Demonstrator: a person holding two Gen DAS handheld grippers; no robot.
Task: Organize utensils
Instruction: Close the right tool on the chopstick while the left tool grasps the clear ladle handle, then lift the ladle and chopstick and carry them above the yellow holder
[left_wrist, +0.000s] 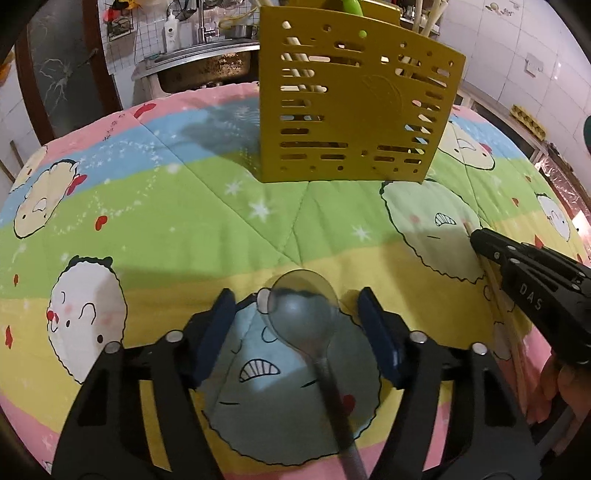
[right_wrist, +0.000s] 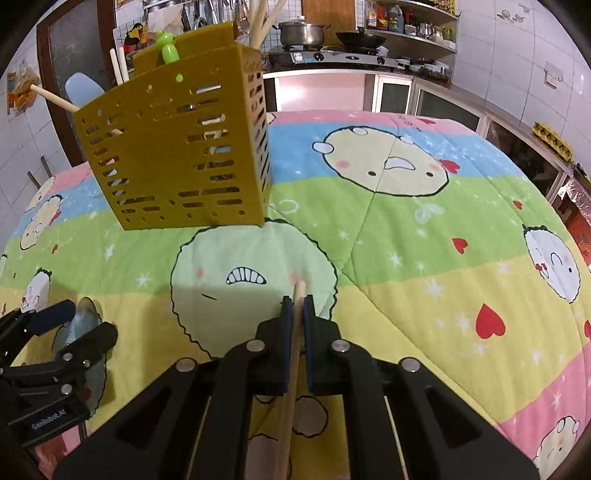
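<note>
A yellow slotted utensil holder (left_wrist: 354, 110) stands on the quilted cartoon cloth, also in the right wrist view (right_wrist: 181, 155), with chopsticks, a green handle and a pale blue utensil in it. A translucent grey spoon (left_wrist: 303, 306) lies on the cloth between the fingers of my left gripper (left_wrist: 297, 317), which is open around its bowl without touching. My right gripper (right_wrist: 297, 306) is shut on a wooden chopstick (right_wrist: 295, 354), low over the cloth; it shows at the right in the left wrist view (left_wrist: 476, 236). The left gripper shows at the left (right_wrist: 70, 325).
The cloth (right_wrist: 406, 240) covers a round table. A second chopstick (left_wrist: 517, 354) lies on it under the right gripper. Behind are a steel sink (left_wrist: 207, 66), a stove with pots (right_wrist: 303, 33) and cabinets.
</note>
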